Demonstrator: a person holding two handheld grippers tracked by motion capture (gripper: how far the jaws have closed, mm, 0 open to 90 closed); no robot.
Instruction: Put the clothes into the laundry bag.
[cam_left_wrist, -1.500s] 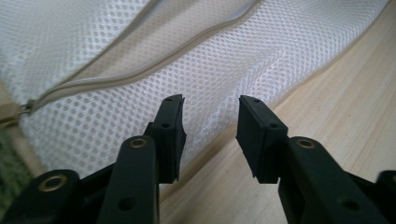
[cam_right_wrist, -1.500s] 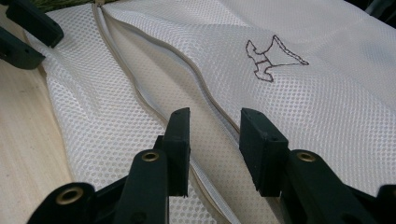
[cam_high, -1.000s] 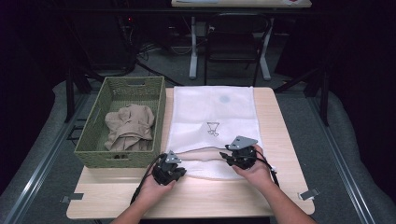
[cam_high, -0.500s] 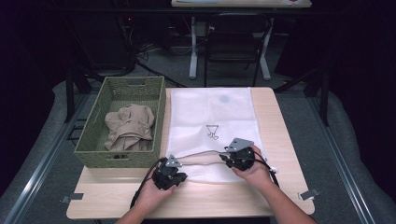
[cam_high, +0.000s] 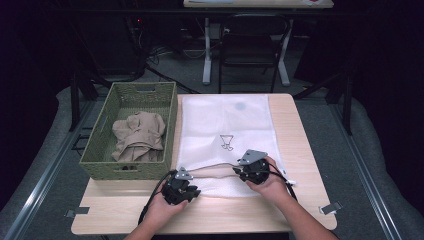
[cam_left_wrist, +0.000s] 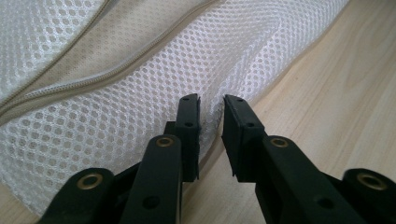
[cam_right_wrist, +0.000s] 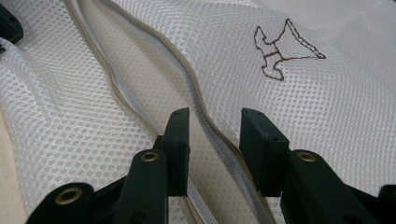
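Mesh bag (cam_high: 225, 135) lies ahead of me, its zipper (cam_right_wrist: 205, 121) running between my right gripper (cam_right_wrist: 214, 123)'s open jaws. My left gripper (cam_left_wrist: 211, 105) sits at the near hem; its jaws have just been opening, mesh between them, unpinched.

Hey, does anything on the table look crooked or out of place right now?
Mostly tidy. The white mesh bag lies flat, but its zipper gapes open in a wavy line near the front edge. The beige garment sits crumpled in the green basket.
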